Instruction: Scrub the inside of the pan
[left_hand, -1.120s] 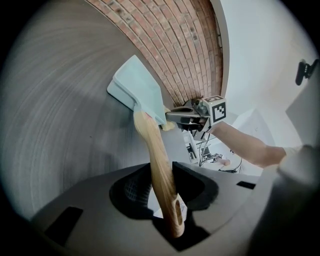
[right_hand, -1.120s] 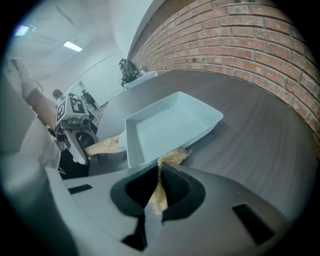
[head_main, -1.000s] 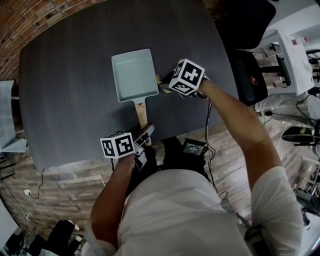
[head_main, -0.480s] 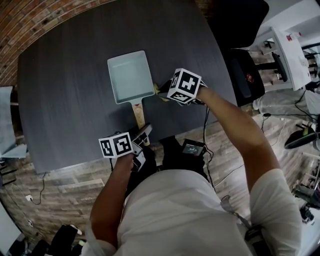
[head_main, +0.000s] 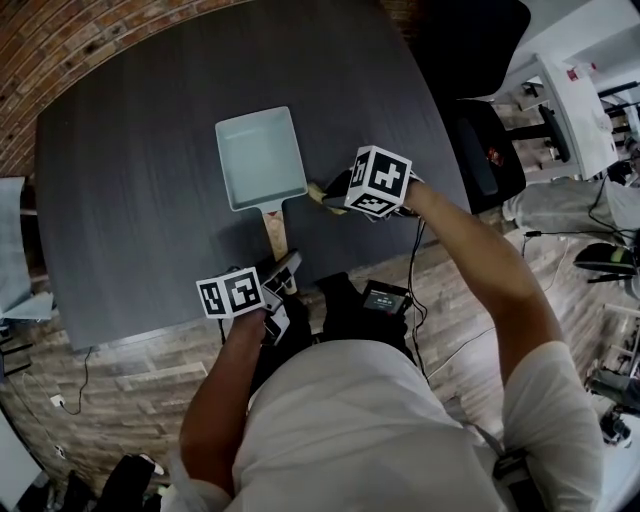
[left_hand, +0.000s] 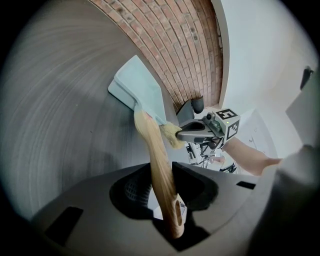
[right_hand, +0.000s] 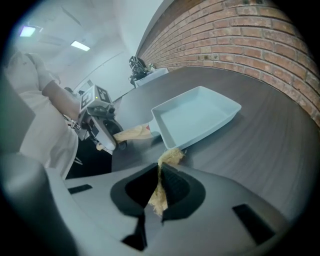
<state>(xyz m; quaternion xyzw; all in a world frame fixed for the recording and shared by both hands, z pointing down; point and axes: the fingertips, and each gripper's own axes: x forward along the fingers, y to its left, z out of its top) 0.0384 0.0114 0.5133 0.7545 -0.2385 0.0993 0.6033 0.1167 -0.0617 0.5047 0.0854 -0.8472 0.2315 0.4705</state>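
My left gripper (left_hand: 164, 189) is closed on the wooden handle (left_hand: 150, 140) and holds the pan (head_main: 260, 160) steady on the bench (head_main: 130, 220). My right gripper (right_hand: 160, 187) pinches the scrub pad (right_hand: 171, 156), which is just beside the pan's near corner, outside its wall. I should lift the pad over the rim, then press it flat.

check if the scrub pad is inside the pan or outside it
Outside. The scrub pad, pinched in the right gripper, hangs over the table beside the pan's near corner, not over its pale floor.
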